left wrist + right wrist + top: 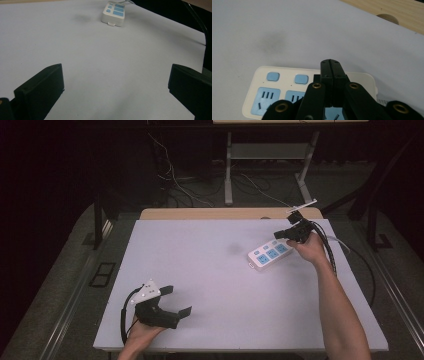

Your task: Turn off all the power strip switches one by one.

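Note:
A white power strip [270, 254] with blue sockets and blue buttons lies on the white mat [220, 285] toward the back right. My right gripper [277, 235] hovers just over the strip's far end, jaws pressed together with nothing between them. In the right gripper view the shut jaws [330, 63] point across the power strip [284, 86], covering part of its sockets. My left gripper [178, 301] rests near the front left of the mat, jaws wide apart and empty. The left gripper view looks between the open left gripper [116, 75] toward the distant power strip [113, 12].
A faint dark smudge [234, 248] marks the mat left of the strip. The wooden tabletop [225, 213] shows behind the mat, with a round hole [388, 18] in it. Cables trail off the table's right side [350, 255]. Dark floor and desk legs lie beyond.

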A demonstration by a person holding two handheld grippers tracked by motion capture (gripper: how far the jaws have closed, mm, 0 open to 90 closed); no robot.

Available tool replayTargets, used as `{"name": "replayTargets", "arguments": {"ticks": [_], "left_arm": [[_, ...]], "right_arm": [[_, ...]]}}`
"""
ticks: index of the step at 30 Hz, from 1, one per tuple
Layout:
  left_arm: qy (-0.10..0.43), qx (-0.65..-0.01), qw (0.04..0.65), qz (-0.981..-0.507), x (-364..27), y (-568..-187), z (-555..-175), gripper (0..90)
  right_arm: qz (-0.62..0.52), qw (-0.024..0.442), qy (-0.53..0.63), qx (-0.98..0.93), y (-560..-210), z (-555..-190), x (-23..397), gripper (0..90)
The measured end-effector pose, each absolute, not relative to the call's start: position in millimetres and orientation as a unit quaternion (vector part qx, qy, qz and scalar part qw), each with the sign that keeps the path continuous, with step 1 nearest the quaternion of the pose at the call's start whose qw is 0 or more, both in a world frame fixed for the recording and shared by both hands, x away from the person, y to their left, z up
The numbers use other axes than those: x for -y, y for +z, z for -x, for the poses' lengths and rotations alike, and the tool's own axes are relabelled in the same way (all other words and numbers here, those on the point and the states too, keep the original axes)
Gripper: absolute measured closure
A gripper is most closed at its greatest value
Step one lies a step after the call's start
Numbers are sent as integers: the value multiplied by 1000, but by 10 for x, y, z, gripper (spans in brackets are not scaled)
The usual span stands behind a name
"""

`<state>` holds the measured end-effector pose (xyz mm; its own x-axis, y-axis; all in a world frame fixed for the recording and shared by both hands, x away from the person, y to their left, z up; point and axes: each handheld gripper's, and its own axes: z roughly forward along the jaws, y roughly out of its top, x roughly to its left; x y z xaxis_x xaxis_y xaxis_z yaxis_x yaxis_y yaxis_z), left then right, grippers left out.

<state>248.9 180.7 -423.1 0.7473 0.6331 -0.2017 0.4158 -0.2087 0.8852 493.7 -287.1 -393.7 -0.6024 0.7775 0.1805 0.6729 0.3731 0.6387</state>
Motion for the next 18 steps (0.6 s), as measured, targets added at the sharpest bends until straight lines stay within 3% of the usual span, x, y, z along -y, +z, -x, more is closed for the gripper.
{"name": "replayTargets", "arguments": {"ticks": [18], "left_arm": [[102,-339,526,-773,-1796,-4237,-2495,0]], "right_arm": [[-460,56,335,-820,-4147,-5015,2919,891]]}}
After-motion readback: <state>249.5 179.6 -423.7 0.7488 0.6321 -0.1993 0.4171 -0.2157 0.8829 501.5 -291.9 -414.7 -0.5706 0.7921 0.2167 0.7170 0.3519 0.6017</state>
